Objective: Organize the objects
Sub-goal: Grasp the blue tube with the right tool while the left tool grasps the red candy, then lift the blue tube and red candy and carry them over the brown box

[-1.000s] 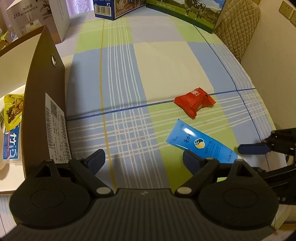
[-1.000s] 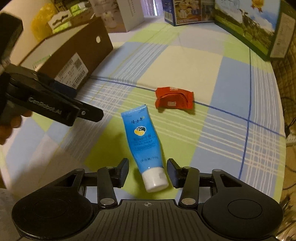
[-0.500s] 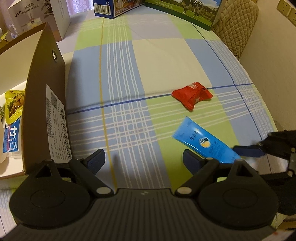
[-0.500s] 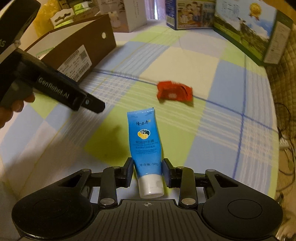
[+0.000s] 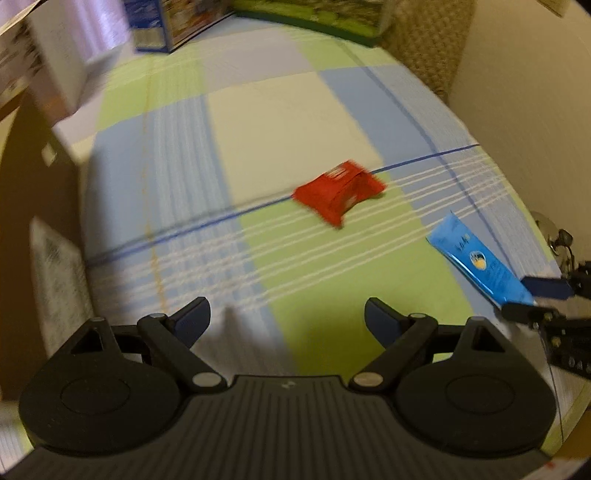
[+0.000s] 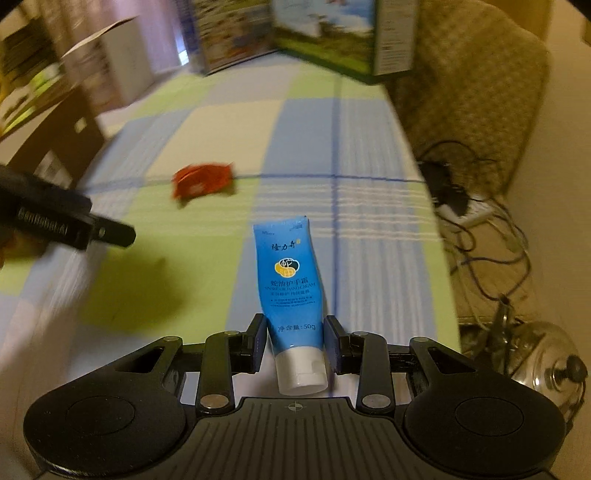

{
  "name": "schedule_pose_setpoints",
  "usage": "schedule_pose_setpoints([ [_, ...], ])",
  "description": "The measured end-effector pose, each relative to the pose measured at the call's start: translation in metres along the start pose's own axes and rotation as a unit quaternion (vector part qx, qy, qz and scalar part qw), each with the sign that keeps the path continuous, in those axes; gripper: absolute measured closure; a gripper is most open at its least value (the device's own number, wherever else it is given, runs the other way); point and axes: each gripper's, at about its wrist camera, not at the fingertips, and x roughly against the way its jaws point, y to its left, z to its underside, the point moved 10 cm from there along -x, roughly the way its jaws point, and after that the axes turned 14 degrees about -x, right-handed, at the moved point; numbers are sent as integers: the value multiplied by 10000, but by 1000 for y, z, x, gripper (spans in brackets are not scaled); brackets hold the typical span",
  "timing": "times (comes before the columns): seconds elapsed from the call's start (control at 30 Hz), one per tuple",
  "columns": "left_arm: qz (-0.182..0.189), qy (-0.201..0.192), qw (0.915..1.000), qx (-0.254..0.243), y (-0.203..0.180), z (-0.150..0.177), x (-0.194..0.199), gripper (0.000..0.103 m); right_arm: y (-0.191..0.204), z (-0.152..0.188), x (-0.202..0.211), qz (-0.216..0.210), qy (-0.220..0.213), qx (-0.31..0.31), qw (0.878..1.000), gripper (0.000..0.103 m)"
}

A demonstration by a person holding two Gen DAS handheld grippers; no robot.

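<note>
A blue hand-cream tube [image 6: 291,295] with a white cap is held above the checked tablecloth, and my right gripper [image 6: 294,332] is shut on its lower end just above the cap. From the left wrist view the same tube [image 5: 480,266] hangs at the right edge, pinched by the right gripper [image 5: 532,299]. A red snack packet [image 5: 338,192] lies on the cloth ahead of my left gripper [image 5: 286,314], which is open with nothing between its fingers. The right wrist view shows the packet [image 6: 201,181] far left and the left gripper [image 6: 110,234] beside it.
An open brown cardboard box [image 5: 33,184] stands at the left. White and printed cartons [image 6: 325,33] line the back of the table. Past the right table edge are a quilted chair [image 6: 472,92], tangled cables [image 6: 480,221] and a metal kettle [image 6: 543,350].
The right gripper closed on the blue tube, lifted it off the cloth and swung it to the right. The left gripper shifted so the red packet sits nearer the middle of its view.
</note>
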Motion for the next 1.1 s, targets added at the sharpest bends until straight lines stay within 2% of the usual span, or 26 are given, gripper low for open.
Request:
schedule_pose_setpoints([
  [0.27,17,-420,9958,-809,-13,-52,-24,19,-7,-21,-10,56,-295,-332,9990,72],
  [0.37,80,-503,9932,-1051,-17,-69,-38,28,-8,-24,-13,15,-300,-439,9986,72],
  [0.43,81,-545,9912,-1203,-19,-77,-47,30,-9,-25,-15,-29,-265,-519,9983,72],
  [0.57,82,-432,9887,-1431,-22,-83,-65,41,-12,-24,-17,-84,-242,-610,9978,72],
  [0.63,170,-488,9876,-1482,-23,-84,-66,48,-12,-24,-17,-122,-253,-631,9976,72],
  [0.67,206,-508,9872,-1498,-24,-83,-65,55,-13,-25,-17,-135,-259,-626,9976,72],
  [0.8,325,-525,9881,-1410,-26,-78,-63,77,-12,-29,-19,-143,-274,-566,9979,72],
  [0.97,123,-380,9937,-1044,-22,-61,-54,78,-7,-29,-24,-110,-233,-205,9995,72],
  [1.1,-7,-212,9984,-522,-18,-34,-42,78,5,-18,-22,-402,-81,-7,9992,72],
])
